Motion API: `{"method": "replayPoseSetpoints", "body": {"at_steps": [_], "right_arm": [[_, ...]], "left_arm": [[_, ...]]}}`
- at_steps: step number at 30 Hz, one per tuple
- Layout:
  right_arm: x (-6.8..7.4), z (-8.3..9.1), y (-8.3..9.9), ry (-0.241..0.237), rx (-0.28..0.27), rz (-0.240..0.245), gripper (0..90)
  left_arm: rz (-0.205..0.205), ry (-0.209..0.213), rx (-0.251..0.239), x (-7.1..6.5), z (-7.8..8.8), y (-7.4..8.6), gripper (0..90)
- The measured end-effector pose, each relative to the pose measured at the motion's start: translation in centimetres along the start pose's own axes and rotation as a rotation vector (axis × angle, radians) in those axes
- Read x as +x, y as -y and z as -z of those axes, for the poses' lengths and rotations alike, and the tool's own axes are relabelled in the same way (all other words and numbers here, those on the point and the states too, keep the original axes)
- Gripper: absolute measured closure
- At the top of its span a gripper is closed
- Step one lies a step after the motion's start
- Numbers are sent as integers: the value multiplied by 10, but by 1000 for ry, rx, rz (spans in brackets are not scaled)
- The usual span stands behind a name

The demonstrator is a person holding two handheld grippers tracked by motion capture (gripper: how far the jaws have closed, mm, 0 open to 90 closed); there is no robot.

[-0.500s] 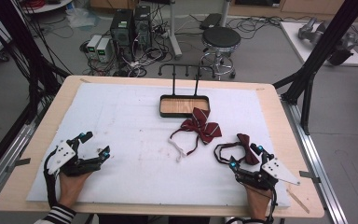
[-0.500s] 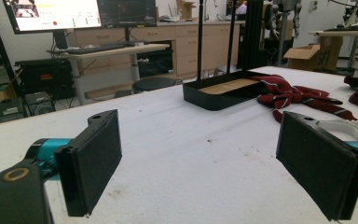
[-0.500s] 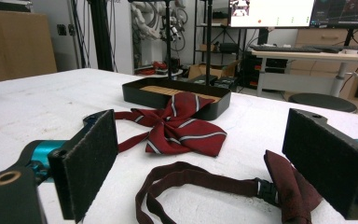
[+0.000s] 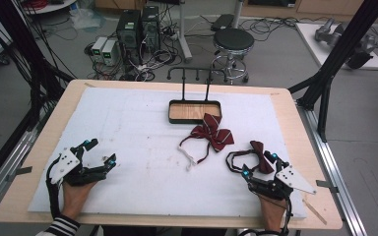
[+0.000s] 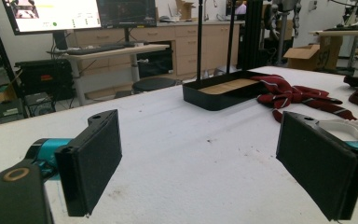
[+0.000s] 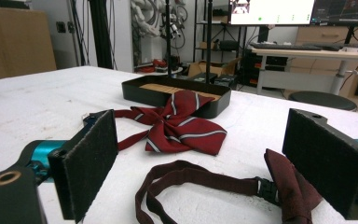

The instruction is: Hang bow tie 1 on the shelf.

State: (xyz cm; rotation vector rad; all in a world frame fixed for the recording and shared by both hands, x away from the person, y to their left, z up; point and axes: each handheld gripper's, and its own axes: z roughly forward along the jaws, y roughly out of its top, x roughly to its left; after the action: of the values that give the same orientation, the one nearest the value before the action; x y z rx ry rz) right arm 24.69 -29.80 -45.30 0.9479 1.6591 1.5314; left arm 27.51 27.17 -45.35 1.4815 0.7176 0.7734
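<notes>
- The tray (image 4: 195,111) sits at the worktop's (image 4: 128,128) far middle.
- The striped bow tie (image 4: 211,132) lies just before it.
- The plain bow tie (image 4: 256,157) lies nearer, to the right.

A light wooden bench (image 4: 295,147) with rounded corners carries a white foam sheet (image 4: 128,128) that covers most of its top, leaving a wood border all round. The sheet shows small dark specks and scuffs. Toward the far middle of the sheet stands a shallow black tray (image 4: 195,119) with a wooden floor; two thin black posts rise from it to a hooked rail. A striped red bow tie (image 4: 212,132) lies just in front of the tray, touching its near right corner, with a white strap trailing toward the near edge. A plain dark red bow tie (image 4: 260,156) with a looped dark strap lies nearer, to the right.
</notes>
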Motion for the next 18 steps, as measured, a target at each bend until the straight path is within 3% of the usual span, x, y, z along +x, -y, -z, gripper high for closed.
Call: {"method": "replayPoseSetpoints", "body": {"at_steps": [10,13,18], "right_arm": [[0,-4,-4,-6,36,-1,96],[3,-5,-15,-25,55,27,96],[4,-10,-33,-56,73,29,96]], "left_arm": [[-1,0,-2,1,0,0,143],[7,-1,-2,1,0,0,143],[8,-1,-3,1,0,0,143]]}}
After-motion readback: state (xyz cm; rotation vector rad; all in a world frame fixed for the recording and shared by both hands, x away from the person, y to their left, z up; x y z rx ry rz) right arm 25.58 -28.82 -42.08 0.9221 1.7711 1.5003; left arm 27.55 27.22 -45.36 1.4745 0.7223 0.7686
